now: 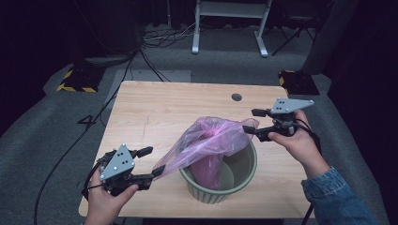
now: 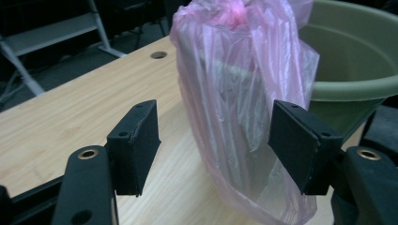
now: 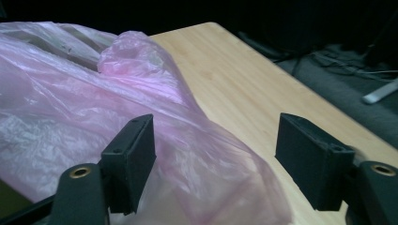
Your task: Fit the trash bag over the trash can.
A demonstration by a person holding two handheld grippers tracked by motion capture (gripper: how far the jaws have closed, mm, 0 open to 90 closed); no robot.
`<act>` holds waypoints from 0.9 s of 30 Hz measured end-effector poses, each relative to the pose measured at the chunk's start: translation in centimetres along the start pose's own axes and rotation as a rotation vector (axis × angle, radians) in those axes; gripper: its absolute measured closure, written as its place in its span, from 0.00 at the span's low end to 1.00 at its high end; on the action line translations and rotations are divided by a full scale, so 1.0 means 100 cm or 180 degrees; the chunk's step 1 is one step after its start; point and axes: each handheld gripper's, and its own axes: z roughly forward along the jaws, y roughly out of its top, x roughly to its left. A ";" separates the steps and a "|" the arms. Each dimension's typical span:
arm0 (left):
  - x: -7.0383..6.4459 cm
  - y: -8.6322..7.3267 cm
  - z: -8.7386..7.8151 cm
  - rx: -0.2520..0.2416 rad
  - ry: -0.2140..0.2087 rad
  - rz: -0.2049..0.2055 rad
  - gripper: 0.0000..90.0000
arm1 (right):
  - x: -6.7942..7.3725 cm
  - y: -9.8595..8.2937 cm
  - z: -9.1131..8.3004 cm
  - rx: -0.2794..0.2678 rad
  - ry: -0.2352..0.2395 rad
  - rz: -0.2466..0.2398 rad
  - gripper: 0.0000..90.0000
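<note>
A pink bag is draped partly inside the green bin, with its rim not yet fitted over the edge. Left gripper and right gripper are held wide open beside the plastic; nothing is gripped.

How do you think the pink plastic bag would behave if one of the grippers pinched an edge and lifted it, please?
The pink plastic bag looks thin, see-through and crumpled, so it would probably sag and fold rather than hold its shape. The glossy film may slip from a light pinch. Part of it hangs inside the green bin, so pulling it would likely drag across the rim.
</note>
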 end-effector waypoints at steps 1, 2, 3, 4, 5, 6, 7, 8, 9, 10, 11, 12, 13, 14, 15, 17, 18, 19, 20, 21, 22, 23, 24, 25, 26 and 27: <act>0.001 0.000 0.001 0.0004 0.0000 -0.0001 0.37 | -0.001 0.000 0.005 0.0015 0.0070 0.0024 0.33; 0.001 -0.001 0.001 0.0006 -0.0006 -0.0004 0.37 | -0.002 -0.001 0.009 0.0037 0.0130 0.0042 0.39; 0.001 -0.002 0.002 0.0006 -0.0018 -0.0009 0.37 | -0.003 -0.002 0.013 0.0084 0.0222 0.0055 0.50; 0.000 -0.002 0.002 0.0013 -0.0038 -0.0009 0.37 | -0.003 -0.003 0.015 0.0120 0.0328 0.0094 0.60; 0.000 -0.004 0.002 0.0020 -0.0058 -0.0006 0.37 | -0.002 -0.004 0.015 0.0122 0.0428 0.0138 0.71; -0.001 -0.005 0.002 0.0019 -0.0098 -0.0014 0.37 | 0.000 -0.004 0.014 0.0112 0.0488 0.0139 0.81; -0.002 -0.007 0.002 -0.0002 -0.0171 -0.0053 0.36 | 0.003 -0.004 0.012 0.0114 0.0503 0.0105 0.89; -0.003 -0.008 0.003 -0.0025 -0.0252 -0.0089 0.36 | 0.007 -0.003 0.009 0.0125 0.0456 0.0045 0.90; -0.004 -0.009 0.003 -0.0030 -0.0292 -0.0096 0.36 | 0.010 -0.003 0.005 0.0137 0.0369 -0.0027 0.91; -0.006 -0.010 0.003 -0.0032 -0.0302 -0.0078 0.36 | 0.014 -0.003 0.001 0.0132 0.0310 -0.0081 0.95; -0.009 -0.010 0.003 -0.0024 -0.0311 -0.0055 0.35 | 0.017 -0.003 -0.003 0.0116 0.0282 -0.0105 0.97; -0.010 -0.010 0.004 -0.0031 -0.0321 -0.0044 0.35 | 0.020 -0.004 -0.009 0.0102 0.0269 -0.0100 0.97; -0.012 -0.010 0.004 -0.0028 -0.0333 -0.0035 0.35 | 0.021 -0.005 -0.012 0.0072 0.0261 -0.0095 0.97; -0.014 -0.010 0.005 -0.0019 -0.0347 -0.0014 0.34 | 0.023 -0.007 -0.016 0.0046 0.0252 -0.0090 0.97; -0.016 -0.009 0.006 -0.0013 -0.0347 0.0002 0.34 | 0.024 -0.009 -0.020 0.0027 0.0237 -0.0081 0.97; -0.020 -0.007 0.008 0.0021 -0.0359 0.0049 0.33 | 0.027 -0.013 -0.027 0.0004 0.0223 -0.0059 0.97; -0.022 -0.006 0.012 0.0031 -0.0367 0.0061 0.33 | 0.028 -0.016 -0.030 -0.0004 0.0231 -0.0036 0.97; -0.023 -0.006 0.014 0.0056 -0.0371 0.0079 0.33 | 0.028 -0.020 -0.033 -0.0019 0.0245 -0.0011 0.96; -0.024 -0.006 0.019 0.0100 -0.0353 0.0097 0.34 | 0.029 -0.022 -0.034 -0.0030 0.0264 0.0005 0.96; -0.023 -0.006 0.022 0.0129 -0.0343 0.0126 0.39 | 0.030 -0.025 -0.036 -0.0062 0.0295 0.0040 0.95; -0.023 -0.006 0.027 0.0154 -0.0324 0.0161 0.46 | 0.030 -0.027 -0.038 -0.0083 0.0308 0.0064 0.95; -0.022 -0.006 0.030 0.0183 -0.0327 0.0176 0.57 | 0.031 -0.030 -0.039 -0.0110 0.0322 0.0082 0.95; -0.022 -0.007 0.034 0.0208 -0.0340 0.0178 0.67 | 0.032 -0.032 -0.041 -0.0130 0.0336 0.0103 0.95; -0.021 -0.007 0.037 0.0222 -0.0357 0.0210 0.75 | 0.033 -0.034 -0.042 -0.0145 0.0355 0.0108 0.95; -0.021 -0.007 0.039 0.0247 -0.0363 0.0216 0.83 | 0.035 -0.037 -0.044 -0.0153 0.0367 0.0123 0.96; -0.021 -0.007 0.040 0.0248 -0.0360 0.0203 0.91 | 0.036 -0.040 -0.046 -0.0165 0.0381 0.0127 0.97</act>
